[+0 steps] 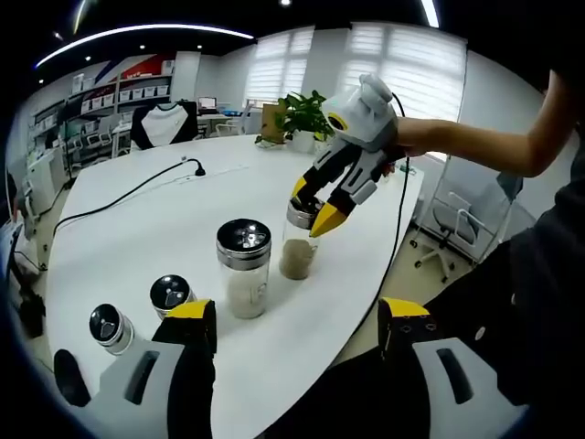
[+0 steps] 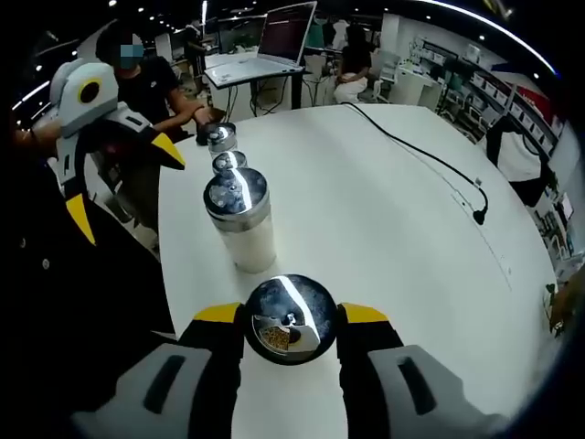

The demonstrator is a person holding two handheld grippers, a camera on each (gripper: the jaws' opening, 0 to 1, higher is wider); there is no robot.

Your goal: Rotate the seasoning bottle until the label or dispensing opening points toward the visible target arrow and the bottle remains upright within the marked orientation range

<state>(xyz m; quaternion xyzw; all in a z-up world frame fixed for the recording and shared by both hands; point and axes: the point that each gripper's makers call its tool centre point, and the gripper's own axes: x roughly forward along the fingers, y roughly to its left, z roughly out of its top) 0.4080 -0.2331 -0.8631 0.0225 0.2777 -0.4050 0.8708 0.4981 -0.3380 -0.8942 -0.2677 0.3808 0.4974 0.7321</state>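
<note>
Gripping: right gripper [image 2: 291, 322] pinches the seasoning bottle [image 2: 290, 322] at its metal cap, yellow fingertips [image 1: 325, 219] pressed on either side.
Bottle: upright on the white table [image 2: 393, 238], near its edge (brown seasoning inside).
Left gripper [image 1: 297, 322]: jaws spread, holding nothing.
Neighbours: taller shaker [image 1: 244, 266] just beside; two small shakers [image 1: 170, 294] farther along.
Cable: black cord [image 1: 128, 194] across the table.

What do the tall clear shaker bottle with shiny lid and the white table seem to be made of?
Tall clear shaker bottle: body probably glass or clear plastic, since the pale powder shows through; lid looks like polished metal, mirroring ceiling lights. White table: smooth, matte, perhaps laminate; uncertain.
</note>
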